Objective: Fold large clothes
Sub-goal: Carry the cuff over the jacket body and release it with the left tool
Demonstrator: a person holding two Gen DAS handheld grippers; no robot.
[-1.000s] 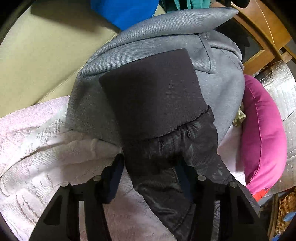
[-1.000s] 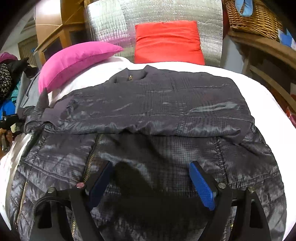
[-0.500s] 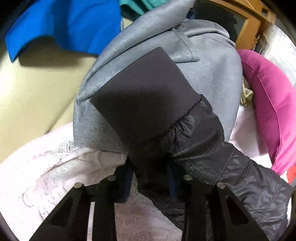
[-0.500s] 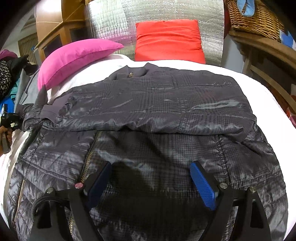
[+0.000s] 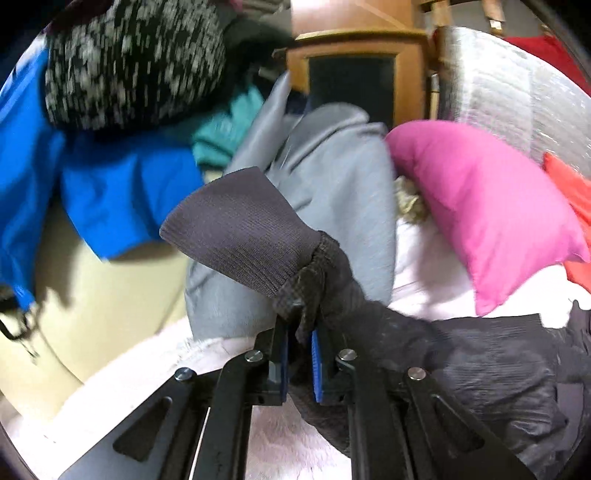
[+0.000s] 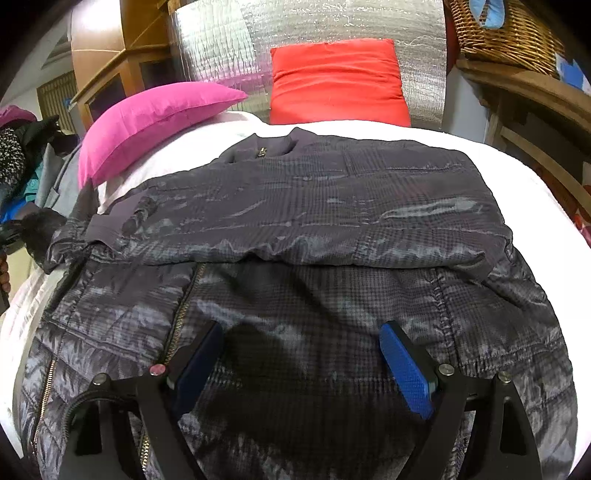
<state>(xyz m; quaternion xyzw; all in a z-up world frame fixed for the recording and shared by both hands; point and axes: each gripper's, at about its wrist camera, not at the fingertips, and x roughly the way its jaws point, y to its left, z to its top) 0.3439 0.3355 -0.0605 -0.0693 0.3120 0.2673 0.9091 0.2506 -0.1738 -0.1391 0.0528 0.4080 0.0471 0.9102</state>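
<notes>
A dark grey quilted jacket (image 6: 295,221) lies spread on the white bed, front up, with one sleeve folded across its chest. My left gripper (image 5: 300,341) is shut on the other sleeve (image 5: 388,332) just behind its ribbed knit cuff (image 5: 243,229) and holds it lifted off the bed's left edge. The lifted sleeve end also shows in the right wrist view (image 6: 40,229) at the far left. My right gripper (image 6: 301,354) is open and empty, hovering just above the jacket's lower body near the zipper (image 6: 181,317).
A pink pillow (image 5: 491,206) and a red pillow (image 6: 336,81) lie at the head of the bed against a silver foil panel (image 6: 295,33). A grey garment (image 5: 332,177), blue cloth (image 5: 110,192) and a speckled knit (image 5: 133,59) pile up at left. A wicker basket (image 6: 506,29) stands at right.
My left gripper closed on the sleeve behind the cuff and lifted it, turning toward the pillows. The right gripper stayed open, barely moving over the jacket.
</notes>
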